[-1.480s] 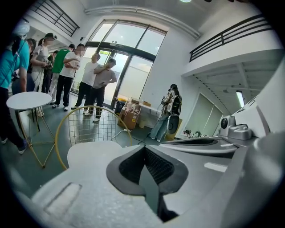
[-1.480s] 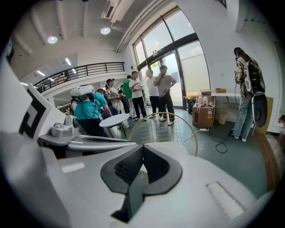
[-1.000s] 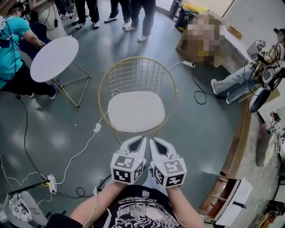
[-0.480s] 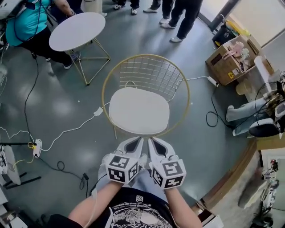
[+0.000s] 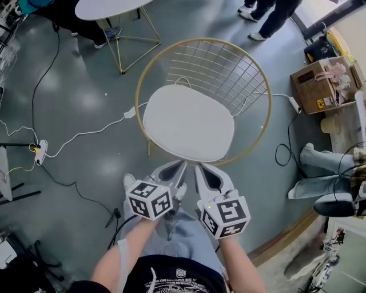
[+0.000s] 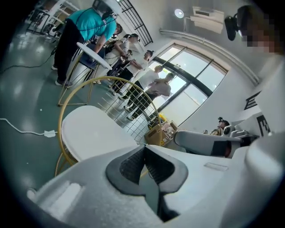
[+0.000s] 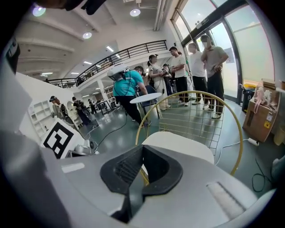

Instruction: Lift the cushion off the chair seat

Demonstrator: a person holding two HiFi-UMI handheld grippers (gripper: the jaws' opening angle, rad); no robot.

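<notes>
A brown box (image 5: 316, 98) stands open on the floor (image 5: 86, 80) to the right of the chair (image 5: 139, 86). It holds a pink thing and some other bits too small to tell. The white cushion (image 5: 189, 122) lies flat on the chair seat, inside the gold ring, with the wire back behind it. The left gripper (image 5: 179, 165) and the right gripper (image 5: 200, 167) sit side by side just in front of the cushion's front edge. Each has its jaws pressed together with nothing between them. The floor on the left of the chair is open, with only a white cable (image 5: 86, 134) across it. A round table (image 5: 108, 7) stands at the far left. On the right, a person's legs (image 5: 320, 166) lie near the box, so it is tighter there.
</notes>
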